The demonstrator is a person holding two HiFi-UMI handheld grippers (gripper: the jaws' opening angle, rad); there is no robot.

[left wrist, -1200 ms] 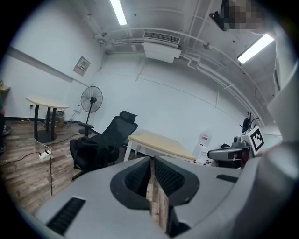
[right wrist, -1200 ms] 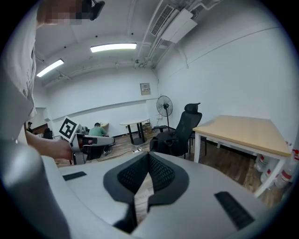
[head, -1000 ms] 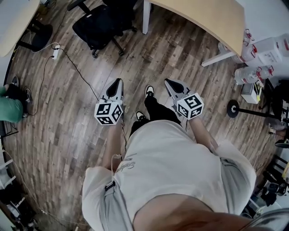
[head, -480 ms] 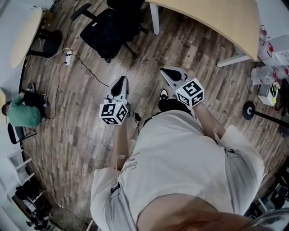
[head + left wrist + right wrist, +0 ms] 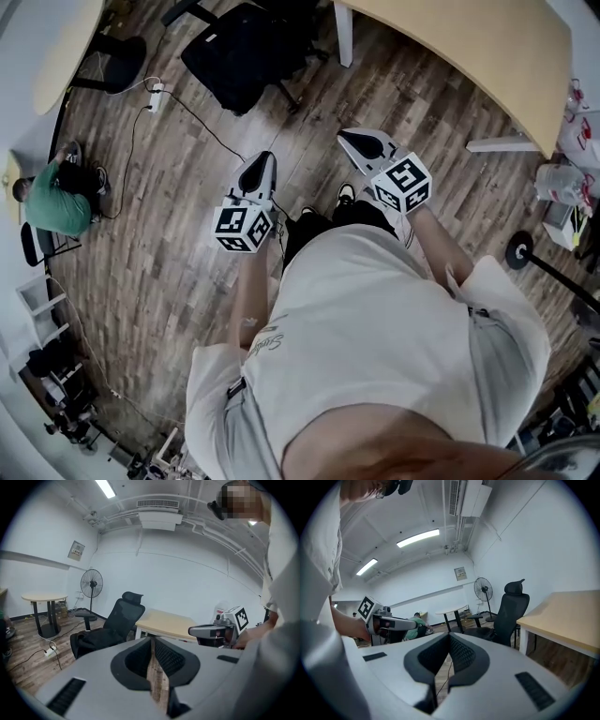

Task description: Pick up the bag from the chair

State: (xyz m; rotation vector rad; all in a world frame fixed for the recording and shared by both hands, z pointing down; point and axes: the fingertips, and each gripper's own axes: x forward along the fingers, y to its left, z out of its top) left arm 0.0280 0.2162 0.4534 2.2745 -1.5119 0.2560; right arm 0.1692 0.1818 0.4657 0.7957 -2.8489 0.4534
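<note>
A black office chair stands on the wooden floor ahead of me, at the top of the head view. In the left gripper view a dark, slumped bag lies on the seat of the chair. My left gripper and right gripper are held side by side at waist height, well short of the chair. Both point towards it with jaws shut and nothing between them. From the right gripper view the chair sits right of centre, and the left gripper is at the left.
A light wooden desk stands right of the chair and a round table at the far left. A person in a green top crouches by the left wall. A power strip with a cable lies on the floor. A standing fan is behind the chair.
Both grippers have moved forward across the floor and the chair has come nearer and further right in the head view. The jaws stayed shut.
</note>
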